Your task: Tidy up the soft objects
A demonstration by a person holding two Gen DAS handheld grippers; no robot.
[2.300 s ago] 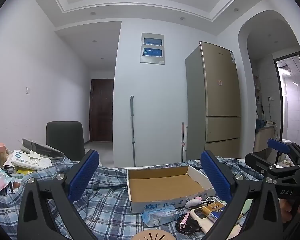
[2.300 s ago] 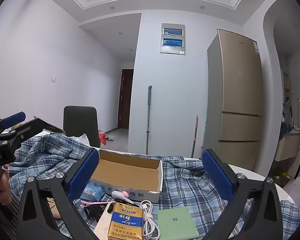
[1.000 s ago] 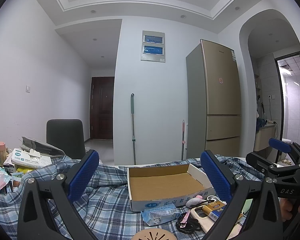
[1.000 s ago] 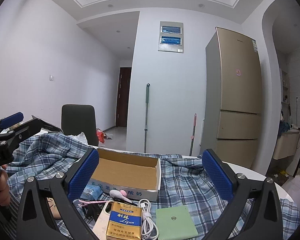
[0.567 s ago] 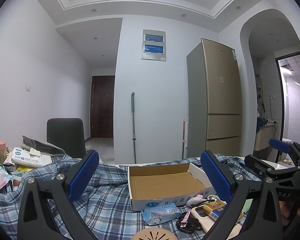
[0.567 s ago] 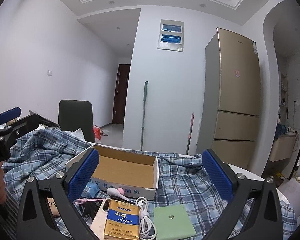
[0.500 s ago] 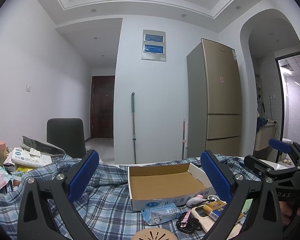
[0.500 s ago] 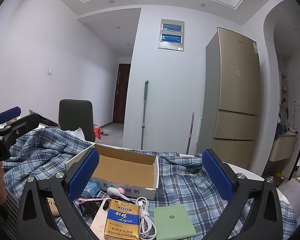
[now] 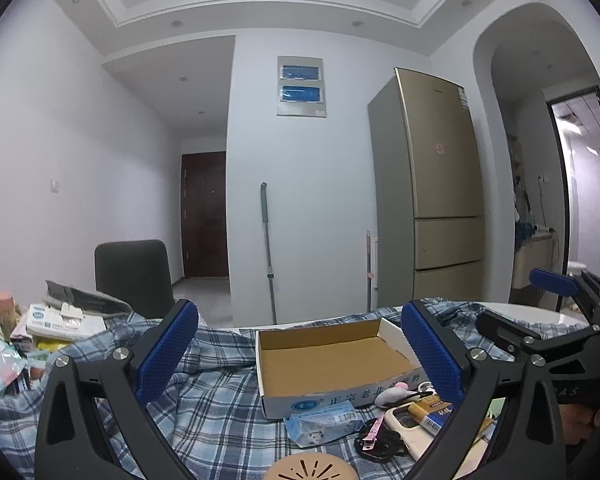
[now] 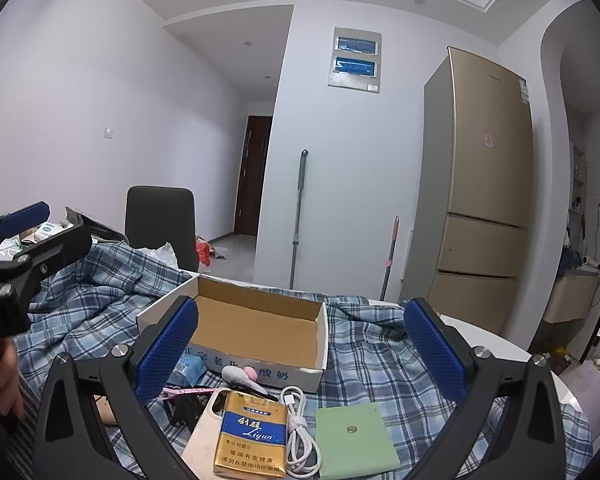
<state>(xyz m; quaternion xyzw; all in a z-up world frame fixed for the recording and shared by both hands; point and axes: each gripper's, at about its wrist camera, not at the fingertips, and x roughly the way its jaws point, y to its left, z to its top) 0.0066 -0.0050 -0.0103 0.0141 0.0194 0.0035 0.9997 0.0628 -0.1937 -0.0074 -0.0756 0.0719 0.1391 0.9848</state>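
Observation:
An empty cardboard box (image 9: pixel 332 356) (image 10: pixel 256 328) stands on a blue plaid cloth (image 9: pixel 212 400) (image 10: pixel 380 364). In front of it lie a blue tissue pack (image 9: pixel 324 422), a small grey-and-pink soft toy (image 10: pixel 240 374) (image 9: pixel 392 394), a pink clip (image 10: pixel 184 391), a white phone case (image 10: pixel 204 428), a gold cigarette carton (image 10: pixel 250 436), a white cable (image 10: pixel 298 436) and a green square pad (image 10: pixel 354 438). My left gripper (image 9: pixel 298 354) is open and empty, above the cloth before the box. My right gripper (image 10: pixel 300 350) is open and empty, above the small items.
A pile of packets and boxes (image 9: pixel 40 328) sits at the left of the table. A dark chair (image 9: pixel 134 276) stands behind it. A round tan disc (image 9: pixel 312 468) lies at the near edge. A fridge (image 10: pixel 476 200) and a mop (image 10: pixel 298 216) stand by the far wall.
Both grippers have shifted only slightly; the right one has tilted a little downward toward the items. Both stay open and empty. Nothing on the table has moved.

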